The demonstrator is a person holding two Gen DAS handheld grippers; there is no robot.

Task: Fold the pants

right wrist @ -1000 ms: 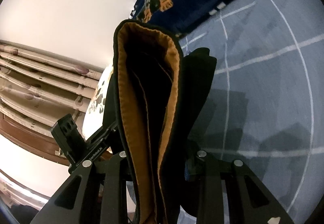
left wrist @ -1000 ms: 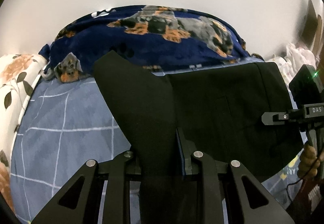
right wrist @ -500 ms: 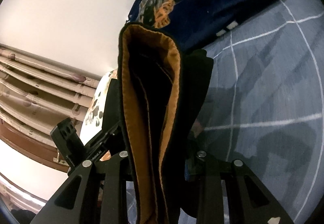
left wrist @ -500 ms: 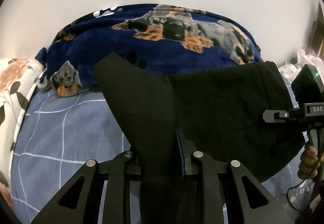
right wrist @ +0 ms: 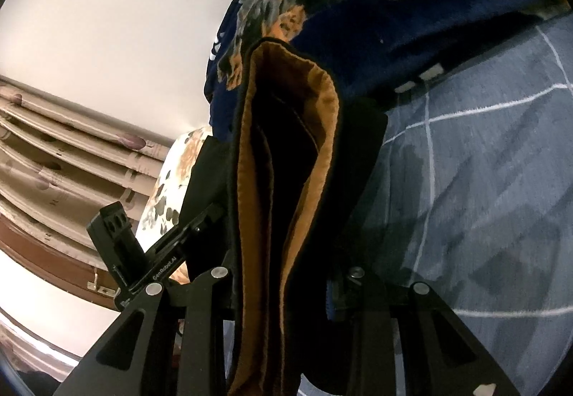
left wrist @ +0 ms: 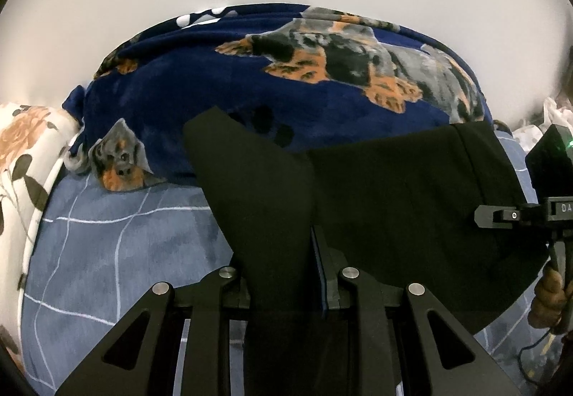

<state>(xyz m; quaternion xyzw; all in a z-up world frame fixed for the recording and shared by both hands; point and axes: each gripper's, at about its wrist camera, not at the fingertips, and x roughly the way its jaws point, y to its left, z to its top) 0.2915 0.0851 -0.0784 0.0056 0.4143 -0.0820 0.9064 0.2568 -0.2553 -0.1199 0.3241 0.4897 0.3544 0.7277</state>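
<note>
2 grippers, left gripper point(left wrist: 283, 274) and right gripper point(right wrist: 286, 274), each pinch the black pants point(left wrist: 394, 202) above the bed point(left wrist: 118, 245); lowering evenly likely comes next.

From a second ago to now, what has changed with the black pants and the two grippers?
Both grippers carried the black pants toward the navy dog-print blanket, which now looms larger in both views. Nothing was released: the left gripper stays clamped on black cloth, the right gripper on the tan-lined edge. The blue checked sheet lies unchanged.
</note>
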